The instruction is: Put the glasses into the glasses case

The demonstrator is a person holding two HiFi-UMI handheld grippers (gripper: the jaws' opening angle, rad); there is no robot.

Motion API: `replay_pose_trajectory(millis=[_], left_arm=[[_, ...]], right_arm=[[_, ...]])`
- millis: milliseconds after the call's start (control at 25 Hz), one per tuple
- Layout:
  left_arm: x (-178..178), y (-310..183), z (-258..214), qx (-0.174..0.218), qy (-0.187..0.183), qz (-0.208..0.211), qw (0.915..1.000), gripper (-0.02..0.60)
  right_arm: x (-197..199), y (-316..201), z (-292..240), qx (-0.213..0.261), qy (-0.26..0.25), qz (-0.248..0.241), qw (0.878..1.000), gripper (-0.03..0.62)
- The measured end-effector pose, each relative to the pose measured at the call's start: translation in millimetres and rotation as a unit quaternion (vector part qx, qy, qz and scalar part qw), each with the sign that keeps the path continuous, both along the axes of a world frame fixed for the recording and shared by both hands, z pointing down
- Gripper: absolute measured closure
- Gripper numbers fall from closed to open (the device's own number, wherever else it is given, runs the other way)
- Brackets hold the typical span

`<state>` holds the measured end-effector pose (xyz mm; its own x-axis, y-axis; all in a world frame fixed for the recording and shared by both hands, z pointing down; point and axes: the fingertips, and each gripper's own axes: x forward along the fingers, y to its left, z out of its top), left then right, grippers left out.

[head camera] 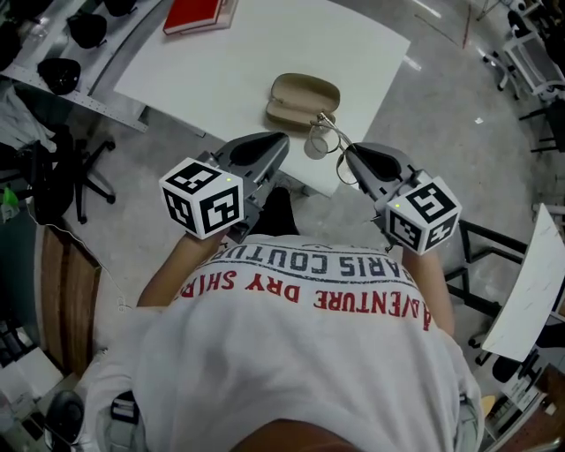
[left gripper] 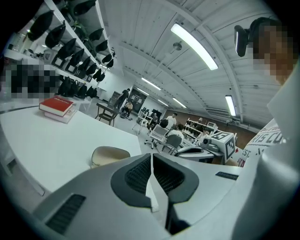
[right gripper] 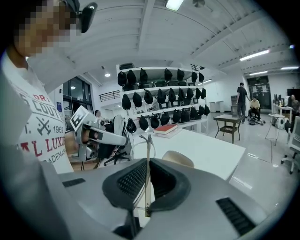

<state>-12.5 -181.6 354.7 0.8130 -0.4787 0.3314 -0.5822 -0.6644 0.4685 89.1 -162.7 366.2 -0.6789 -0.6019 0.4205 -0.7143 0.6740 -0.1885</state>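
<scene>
1. The right gripper [head camera: 346, 152] is pinching the glasses [head camera: 322, 139] by one thin temple arm. Its jaws are closing almost flush on the wire, so the frame is hanging out past the tips, free to be lowered.
2. The left gripper [head camera: 281, 139] is riding just to the left of the right one, jaws pressed together with nothing between them. I judge it is being kept spare to steady or open the case.
3. The glasses are looking light and thin-rimmed, with round wire lenses and slender metal arms. Pinched by a single arm, they are likely to swing or twist.
4. Just beyond both grippers' tips, the glasses case [head camera: 303, 100] is lying on the white table [head camera: 238, 62] near its edge — tan, rounded, shell-like. Whether its lid is up I cannot tell.
5. Farther out, a red book [head camera: 194, 13] is lying at the table's far side — well apart from the case.
</scene>
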Motion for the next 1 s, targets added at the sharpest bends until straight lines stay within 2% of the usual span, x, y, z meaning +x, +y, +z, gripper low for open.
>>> replay_pose_trajectory(millis=[320,560,760,1000], left_arm=[[-13,-52,11,-0.013,-0.011,-0.008,0.9998,0.545],[-24,-86,27,-0.025,-0.019,-0.016,0.9994,0.545],[-31,-107,45,-0.041,-0.025,-0.013,0.9988,0.545],[-36,-124,74,-0.053,-0.039,0.000,0.9978,0.545]], right_arm=[[-13,-53,7,-0.009,0.011,-0.015,1.000,0.562],[-23,-84,25,-0.022,0.041,-0.039,0.998,0.562],[-33,-105,45,-0.038,0.062,-0.065,0.995,0.562],[-44,-120,69,-0.065,0.066,-0.090,0.992,0.562]])
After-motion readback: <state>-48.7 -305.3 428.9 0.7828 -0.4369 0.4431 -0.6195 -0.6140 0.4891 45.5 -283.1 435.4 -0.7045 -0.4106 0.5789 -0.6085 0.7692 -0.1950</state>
